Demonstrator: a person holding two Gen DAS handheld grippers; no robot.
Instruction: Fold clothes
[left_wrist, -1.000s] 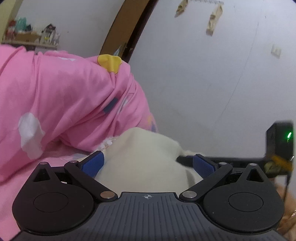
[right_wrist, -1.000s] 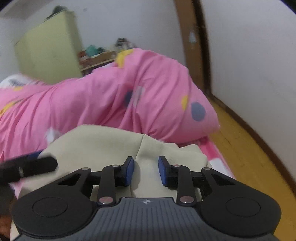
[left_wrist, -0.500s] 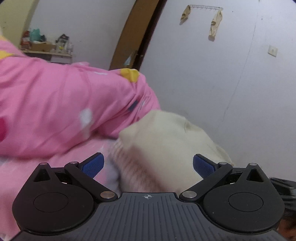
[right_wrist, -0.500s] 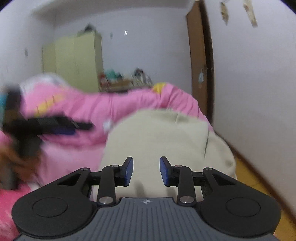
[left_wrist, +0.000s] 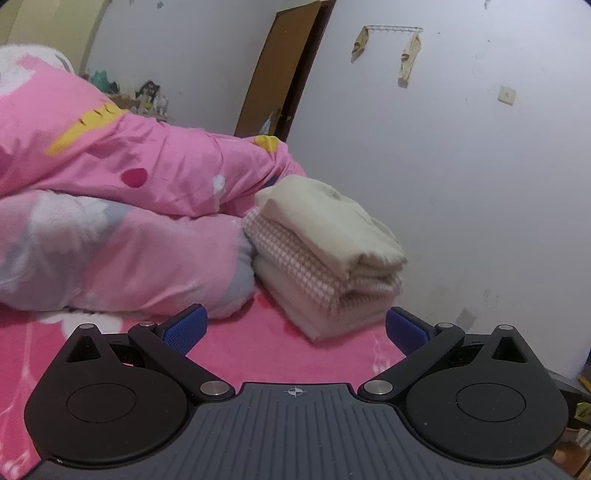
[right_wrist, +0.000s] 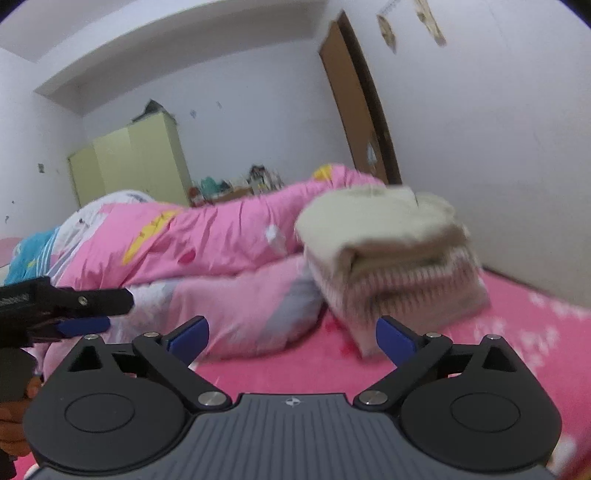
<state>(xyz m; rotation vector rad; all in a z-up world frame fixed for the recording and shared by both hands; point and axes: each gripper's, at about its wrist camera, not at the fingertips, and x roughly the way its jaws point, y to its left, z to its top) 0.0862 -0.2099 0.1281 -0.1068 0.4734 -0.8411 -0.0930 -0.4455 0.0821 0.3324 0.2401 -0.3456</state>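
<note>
A stack of folded clothes (left_wrist: 325, 251) lies on the pink bed sheet (left_wrist: 295, 354) by the wall, with a cream garment (left_wrist: 332, 218) on top of a pink-checked one (left_wrist: 291, 254). My left gripper (left_wrist: 295, 326) is open, short of the stack, nothing between its fingers. In the right wrist view the stack (right_wrist: 391, 258) is blurred. My right gripper (right_wrist: 292, 336) has its jaws opening wide, nothing between them, its right pad close to the stack's near corner. The left gripper's fingers (right_wrist: 96, 301) show at that view's left edge.
A bunched pink duvet (left_wrist: 129, 166) lies left of and behind the stack. A white wall (left_wrist: 461, 184) runs close along the bed's right side, with a brown door (left_wrist: 280, 70) behind. A green wardrobe (right_wrist: 129, 162) and a cluttered shelf (right_wrist: 236, 184) stand at the back.
Both grippers have drawn back from the cream garment, which now rests on the stack. The right jaws went from narrow to wide open. The left jaws stayed open.
</note>
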